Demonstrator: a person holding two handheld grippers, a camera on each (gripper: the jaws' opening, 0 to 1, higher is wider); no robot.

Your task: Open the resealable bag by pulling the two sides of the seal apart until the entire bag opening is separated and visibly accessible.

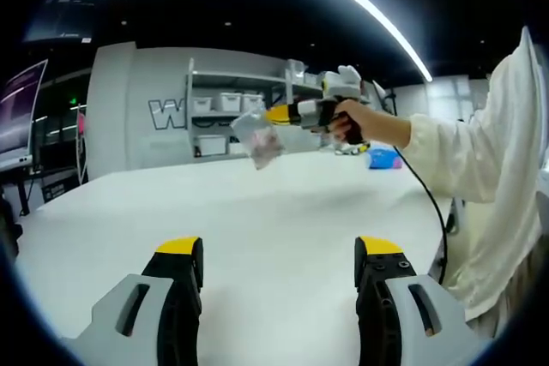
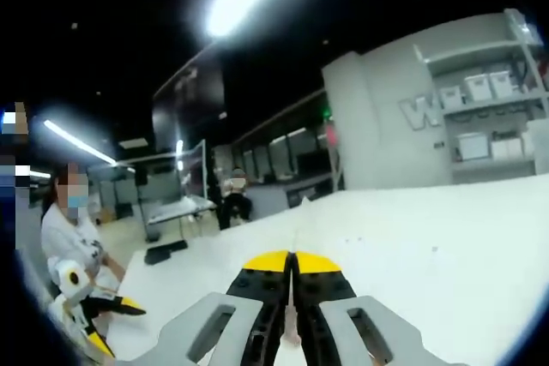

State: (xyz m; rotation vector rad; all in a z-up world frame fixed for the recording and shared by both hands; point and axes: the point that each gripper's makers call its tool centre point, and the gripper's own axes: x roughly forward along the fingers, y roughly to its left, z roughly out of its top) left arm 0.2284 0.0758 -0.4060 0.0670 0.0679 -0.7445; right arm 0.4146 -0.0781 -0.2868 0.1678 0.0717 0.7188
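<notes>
Bag (image 1: 257, 137) in right tool (image 1: 273, 114)

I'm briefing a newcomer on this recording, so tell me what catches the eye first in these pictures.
In the left gripper view, the right claw holds a small clear plastic resealable bag up in the air above the wide white table. The left claw waits open, low over the table, nothing between its yellow-tipped jaws. A bright ceiling light strip arcs overhead.

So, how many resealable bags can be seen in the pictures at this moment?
1. A clear bag hangs above the white table in the left gripper view, pinched by the right gripper. More could be hidden elsewhere.
</notes>
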